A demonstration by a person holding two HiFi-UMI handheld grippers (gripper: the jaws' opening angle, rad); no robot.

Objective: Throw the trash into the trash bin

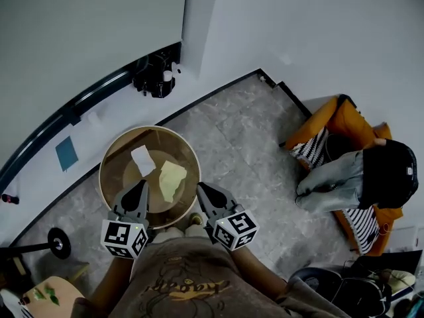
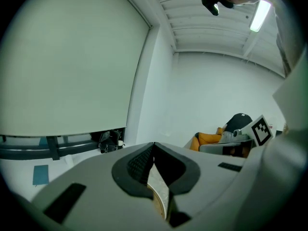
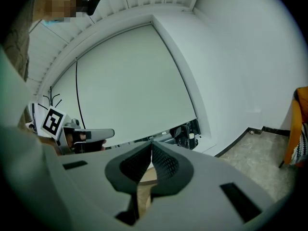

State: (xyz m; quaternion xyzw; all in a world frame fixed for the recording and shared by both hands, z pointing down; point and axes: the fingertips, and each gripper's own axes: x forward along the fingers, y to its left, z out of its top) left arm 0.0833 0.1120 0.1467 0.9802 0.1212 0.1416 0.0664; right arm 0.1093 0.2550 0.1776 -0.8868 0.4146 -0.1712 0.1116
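Jaws pressed shut and empty on left gripper (image 1: 141, 185) and right gripper (image 1: 201, 187), poised at near rim of round tan trash bin (image 1: 193, 152). Already lying inside: flat white paper scrap (image 1: 142, 159) and crumpled pale-yellow paper sheet (image 1: 171, 179). Probably light, limp, crushable; best pinched at a raised edge.

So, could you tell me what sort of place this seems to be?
Probably a corner of an indoor office or lab: a grey stone-look floor, a large drawn blind, a person in an orange seat, and a round trash bin holding paper scraps.
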